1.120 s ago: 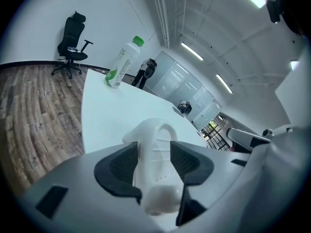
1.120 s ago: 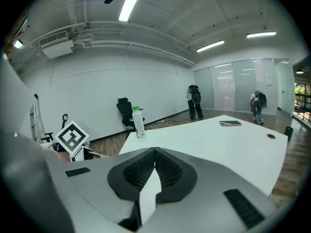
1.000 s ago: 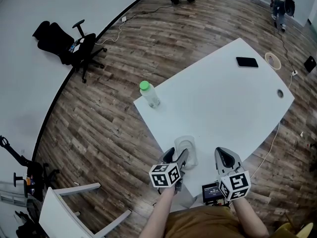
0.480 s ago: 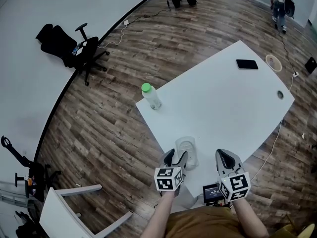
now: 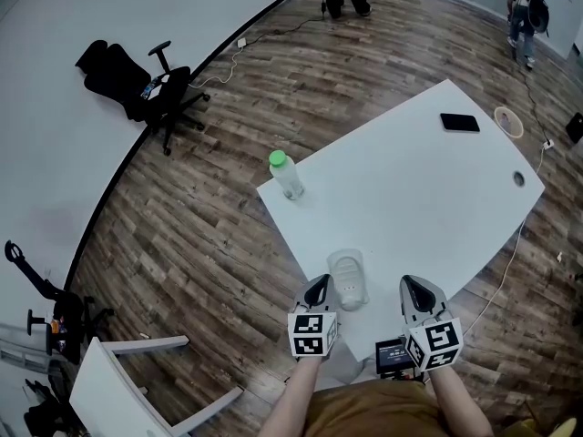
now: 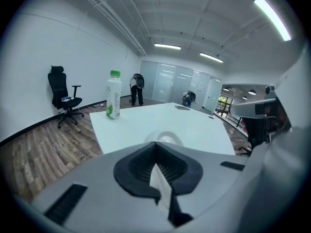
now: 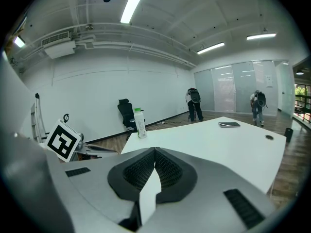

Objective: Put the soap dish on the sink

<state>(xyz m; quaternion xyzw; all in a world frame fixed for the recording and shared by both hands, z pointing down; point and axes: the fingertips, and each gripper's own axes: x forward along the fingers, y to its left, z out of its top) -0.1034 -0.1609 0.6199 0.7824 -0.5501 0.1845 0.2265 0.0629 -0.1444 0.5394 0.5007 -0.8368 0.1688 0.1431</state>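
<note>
Left gripper [image 5: 318, 286] newly closed, empty, off soap dish [image 5: 348, 274]; white table [image 5: 419, 189]; wood floor [image 5: 200, 208]

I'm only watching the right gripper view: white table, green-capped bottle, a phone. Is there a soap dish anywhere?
Observer: Yes. The head view shows a clear soap dish on the table, near its closest edge.
Operator: Is anything holding it?
Observer: No. The left gripper has just closed its jaws with nothing between them, and the dish lies just beyond their tips.
Operator: And my gripper?
Observer: The right gripper is off to the dish's right, not touching it.
</note>
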